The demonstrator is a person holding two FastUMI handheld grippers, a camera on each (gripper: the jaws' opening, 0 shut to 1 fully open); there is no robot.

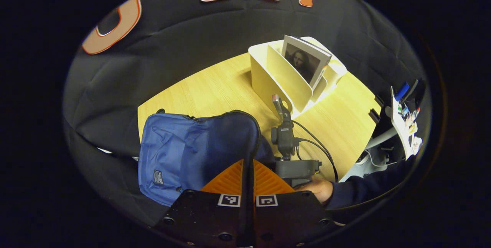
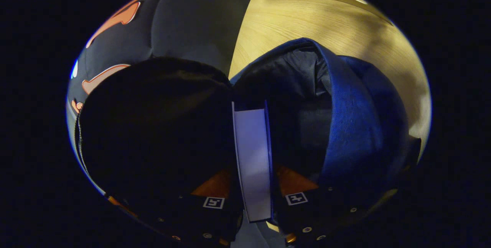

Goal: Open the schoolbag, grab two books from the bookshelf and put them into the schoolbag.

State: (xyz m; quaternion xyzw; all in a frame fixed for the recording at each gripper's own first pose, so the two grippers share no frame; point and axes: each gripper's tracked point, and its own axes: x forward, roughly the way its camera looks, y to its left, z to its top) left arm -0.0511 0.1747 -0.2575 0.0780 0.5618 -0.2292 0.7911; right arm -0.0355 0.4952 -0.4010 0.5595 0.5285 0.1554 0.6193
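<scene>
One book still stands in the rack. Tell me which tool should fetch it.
Probably the left tool. It looks shut and empty, facing the rack and its book. The right tool is clamped on a book, lowering it into the open bag.

In my left gripper view, the schoolbag (image 1: 184, 152) lies on the bench (image 1: 215, 87) at lower left of frame, the bookshelf (image 1: 291, 75) stands at upper right, one book (image 1: 305, 61) upright in it. In my right gripper view, a second book (image 2: 253, 160) stands edge-on at centre, inside the schoolbag's (image 2: 345, 125) mouth.
</scene>
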